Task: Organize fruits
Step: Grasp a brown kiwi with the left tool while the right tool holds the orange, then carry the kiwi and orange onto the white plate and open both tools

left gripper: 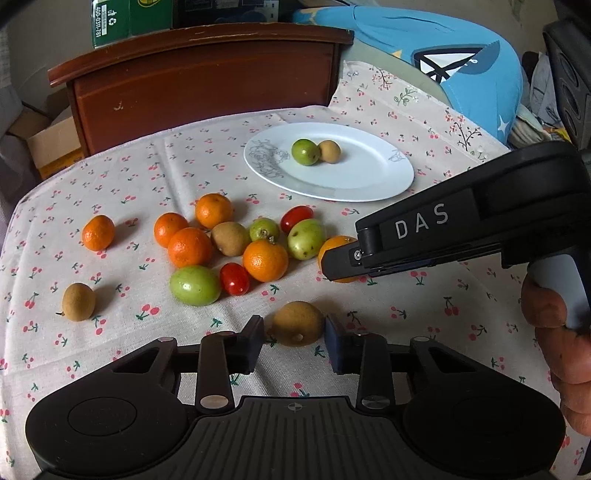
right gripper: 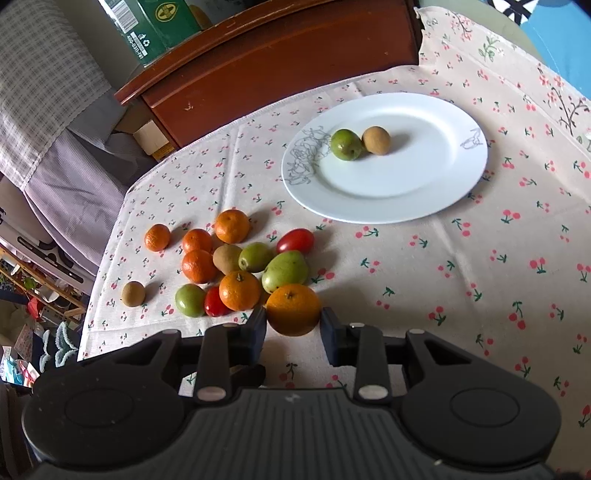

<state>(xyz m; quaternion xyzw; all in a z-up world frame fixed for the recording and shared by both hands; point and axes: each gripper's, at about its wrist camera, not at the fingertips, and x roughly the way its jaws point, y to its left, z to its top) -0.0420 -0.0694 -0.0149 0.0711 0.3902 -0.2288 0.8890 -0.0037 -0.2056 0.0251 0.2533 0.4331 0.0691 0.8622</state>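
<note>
A white plate (left gripper: pixel 369 184) holds a green fruit (left gripper: pixel 305 151) and a brown fruit (left gripper: pixel 329 151); the plate also shows in the right wrist view (right gripper: pixel 424 184). Several oranges, green fruits, brown fruits and two red tomatoes lie in a loose pile (left gripper: pixel 229 240) on the cloth. My left gripper (left gripper: pixel 294 339) straddles a brown fruit (left gripper: pixel 297 323) on the cloth, its pads close to both sides but with small gaps. My right gripper (right gripper: pixel 293 328) has its pads against both sides of an orange (right gripper: pixel 293 308) at the pile's near edge.
A cherry-print tablecloth (right gripper: pixel 443 277) covers the table. A brown wooden headboard (left gripper: pixel 203 85) stands behind it with a green box (left gripper: pixel 129 18) on top. A blue cushion (left gripper: pixel 461 66) lies at the back right. Cardboard boxes (left gripper: pixel 51 147) sit off the left edge.
</note>
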